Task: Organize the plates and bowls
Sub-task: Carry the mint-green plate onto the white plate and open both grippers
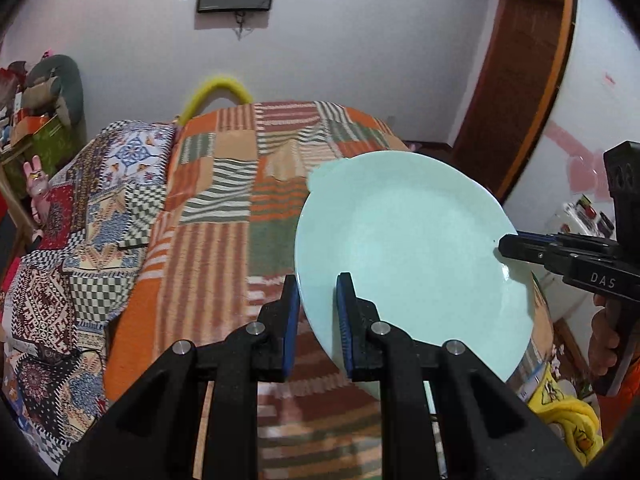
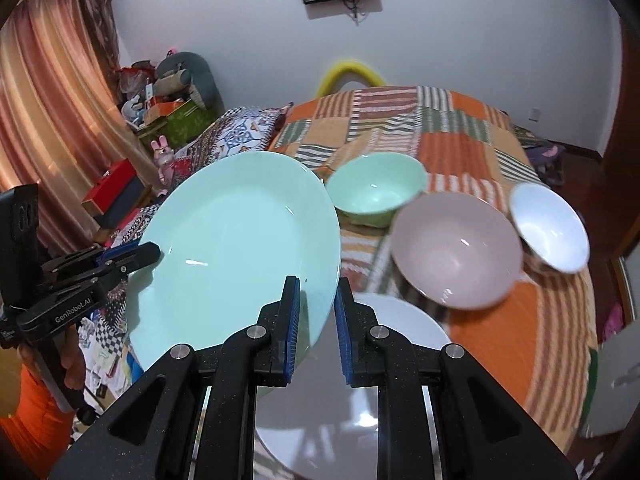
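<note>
A large mint-green plate (image 1: 404, 248) is held tilted in the air above the bed between both grippers; it also shows in the right wrist view (image 2: 240, 248). My left gripper (image 1: 318, 292) has its jaws around the plate's left rim. My right gripper (image 2: 318, 292) has its jaws around the plate's right rim; it shows from the side in the left wrist view (image 1: 505, 246). The left gripper shows from the side in the right wrist view (image 2: 154, 251). On the bed stand a green bowl (image 2: 376, 190), a pink bowl (image 2: 456, 248) and a white bowl (image 2: 550, 228). A white plate (image 2: 404, 322) lies below my right gripper.
The bed carries an orange striped patchwork blanket (image 1: 224, 208) and a patterned quilt (image 1: 80, 248) on the left. Boxes and clutter (image 2: 160, 112) stand at the far left by a curtain (image 2: 44, 120). A wooden door frame (image 1: 532, 80) is at the right.
</note>
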